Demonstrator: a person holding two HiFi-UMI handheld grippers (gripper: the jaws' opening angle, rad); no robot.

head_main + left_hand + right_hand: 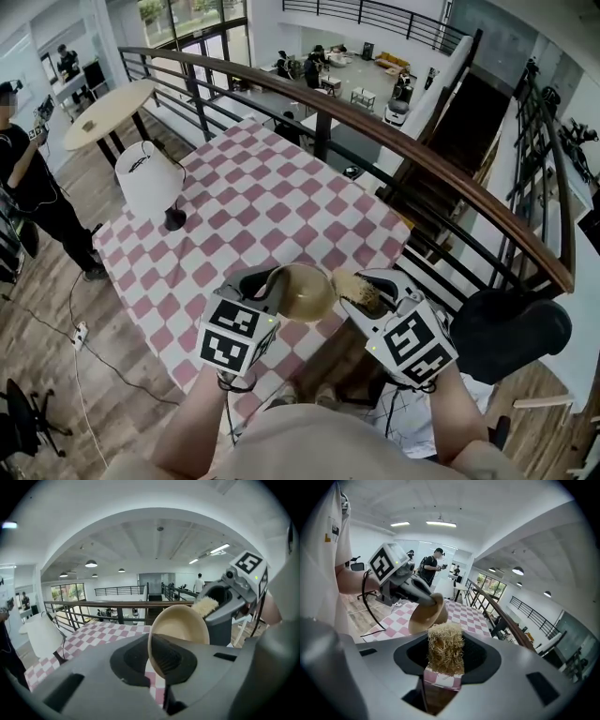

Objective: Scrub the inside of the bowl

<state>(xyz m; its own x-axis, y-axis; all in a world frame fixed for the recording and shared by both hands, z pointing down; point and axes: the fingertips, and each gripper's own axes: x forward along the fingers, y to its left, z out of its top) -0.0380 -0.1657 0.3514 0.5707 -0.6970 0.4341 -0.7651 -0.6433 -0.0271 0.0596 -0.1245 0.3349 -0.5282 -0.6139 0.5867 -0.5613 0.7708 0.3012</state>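
L fingers: clenched on rim of bowl [180, 623], one pad inside, one outside.
R fingers: clamped on scrub pad [445, 648], a straw-coloured fibrous wad sticking out past the tips.
L gripper [262, 283]: held in the air, jaws pointing twd the R gripper.
R gripper [367, 292]: opposite the L, tips near each other.
Bowl: tan, smooth, tilted; carried above the near edge of the table, between the 2 grippers.
Scrub pad vs bowl: at the bowl's rim on the R side; contact can't be told.
In the way: in L gripper view the bowl covers the lower part of the scrub pad and part of R gripper.
Table [272, 206]: pink/white check cloth.
Lamp [150, 178]: white shade, dark base, upright on table's far L part, well apart from bowl.
Railing [422, 159]: brown handrail, dark bars, just beyond the table.
Round table [108, 112]: pale top, behind lamp.
Person [33, 187]: black clothes, standing on wood floor at L.
Power strip [80, 333]: white, on floor, w/ cable.
Markings: b/w square markers on each gripper cube; small dark print on lamp shade, too small to read.
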